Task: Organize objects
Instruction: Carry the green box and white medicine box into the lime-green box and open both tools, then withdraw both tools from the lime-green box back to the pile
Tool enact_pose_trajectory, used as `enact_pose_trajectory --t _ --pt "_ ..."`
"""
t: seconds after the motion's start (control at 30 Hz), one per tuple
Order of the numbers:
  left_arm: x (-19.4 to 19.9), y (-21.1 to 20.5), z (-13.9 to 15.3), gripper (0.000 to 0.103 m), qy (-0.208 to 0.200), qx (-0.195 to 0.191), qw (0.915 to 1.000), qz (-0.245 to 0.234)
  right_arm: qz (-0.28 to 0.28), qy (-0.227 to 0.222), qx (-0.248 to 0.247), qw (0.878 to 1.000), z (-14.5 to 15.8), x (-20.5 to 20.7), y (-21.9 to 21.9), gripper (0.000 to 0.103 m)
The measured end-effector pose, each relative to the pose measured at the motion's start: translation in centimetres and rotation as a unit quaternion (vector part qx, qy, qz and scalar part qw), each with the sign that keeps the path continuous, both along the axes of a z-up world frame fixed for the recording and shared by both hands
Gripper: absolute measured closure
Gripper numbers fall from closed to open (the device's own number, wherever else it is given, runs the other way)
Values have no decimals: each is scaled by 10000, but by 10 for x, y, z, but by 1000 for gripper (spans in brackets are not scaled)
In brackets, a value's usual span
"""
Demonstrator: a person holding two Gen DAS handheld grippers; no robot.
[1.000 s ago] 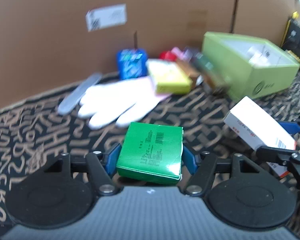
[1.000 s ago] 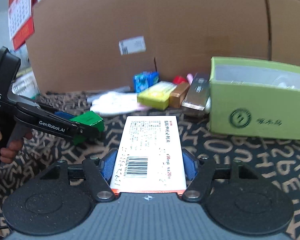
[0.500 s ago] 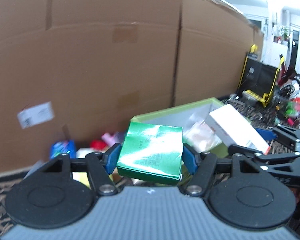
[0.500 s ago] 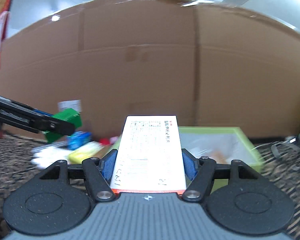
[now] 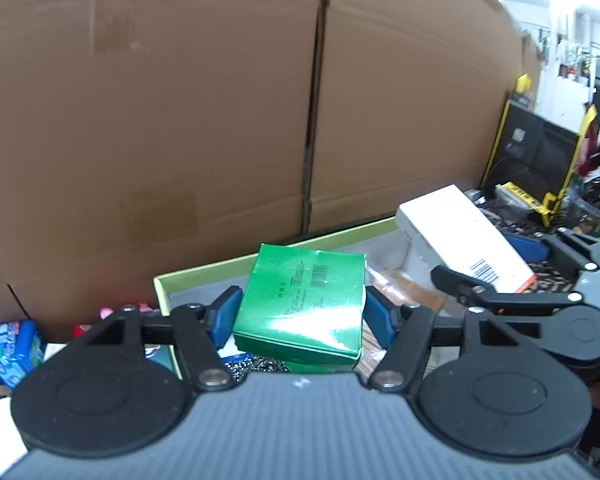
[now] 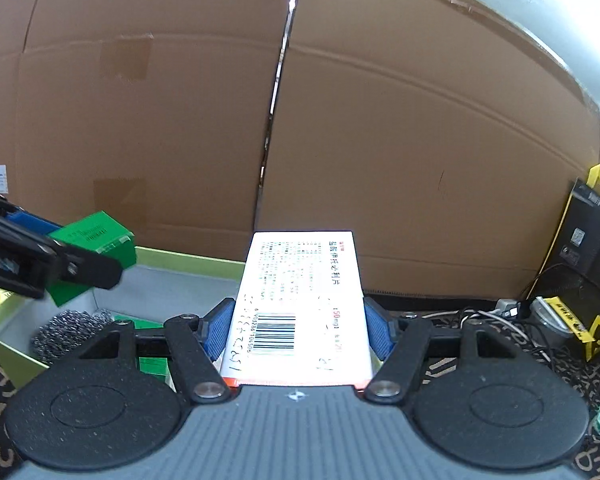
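My left gripper (image 5: pixel 302 316) is shut on a green box (image 5: pixel 300 300), its blue pads pressed to both sides. It hangs above the open light-green bin (image 5: pixel 204 274). My right gripper (image 6: pixel 298 326) is shut on a white medicine box (image 6: pixel 300 304) with a barcode and an orange end. That white box (image 5: pixel 464 238) also shows at the right in the left wrist view, over the bin's far side. In the right wrist view the green box (image 6: pixel 96 238) sits at the left above the bin (image 6: pixel 188 260). Inside the bin lie a steel scourer (image 6: pixel 66 332) and a green packet (image 6: pixel 152 364).
A tall cardboard wall (image 5: pixel 220 100) stands right behind the bin. A blue packet (image 5: pixel 14 346) and small red and pink items lie left of the bin. Cables, a black and yellow box (image 6: pixel 584 240) and clutter fill the right side on the patterned cloth.
Both grippers rose from the patterned table and swung right, carrying their boxes over the light-green bin. The white glove and yellow box have left the views. Both grips held.
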State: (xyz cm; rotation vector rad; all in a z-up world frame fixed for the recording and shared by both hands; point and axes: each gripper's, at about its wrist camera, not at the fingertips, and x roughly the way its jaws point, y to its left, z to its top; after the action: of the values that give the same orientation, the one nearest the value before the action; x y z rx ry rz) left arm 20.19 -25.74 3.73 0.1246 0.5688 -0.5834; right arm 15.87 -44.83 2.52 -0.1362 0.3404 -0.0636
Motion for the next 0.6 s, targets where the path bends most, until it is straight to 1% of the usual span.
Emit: enact_pose_trajectory --t 0.1,0.13,0.17,0.2,0.23,0.3,0.47,0.6 --pt "11 -3 -12 37 176 22 9998 56 196 174 39 9996 -6 9 -2 32" --pt "14 -3 -16 32 223 26 9997 63 239 271 23 9993 -10 13 -2 33" --pt "15 -2 -18 28 264 16 9996 76 241 320 -19 9992 -13 15 -1 31" --pt "16 1 -20 17 271 -21 9996 125 205 359 -96 9991 -16 16 0 28" --pt "15 5 -21 8 237 -86 9995 174 145 358 -175 9991 -19 14 0 23" --pt "13 13 -20 2 110 -219 9994 249 98 287 -227 9993 -21 11 0 21" --pt "10 21 -13 0 94 -298 9990 309 33 311 92 9995 -19 5 -3 20" --pt "1 34 -5 0 122 -443 9984 332 -39 99 209 9997 -3 -7 6 19"
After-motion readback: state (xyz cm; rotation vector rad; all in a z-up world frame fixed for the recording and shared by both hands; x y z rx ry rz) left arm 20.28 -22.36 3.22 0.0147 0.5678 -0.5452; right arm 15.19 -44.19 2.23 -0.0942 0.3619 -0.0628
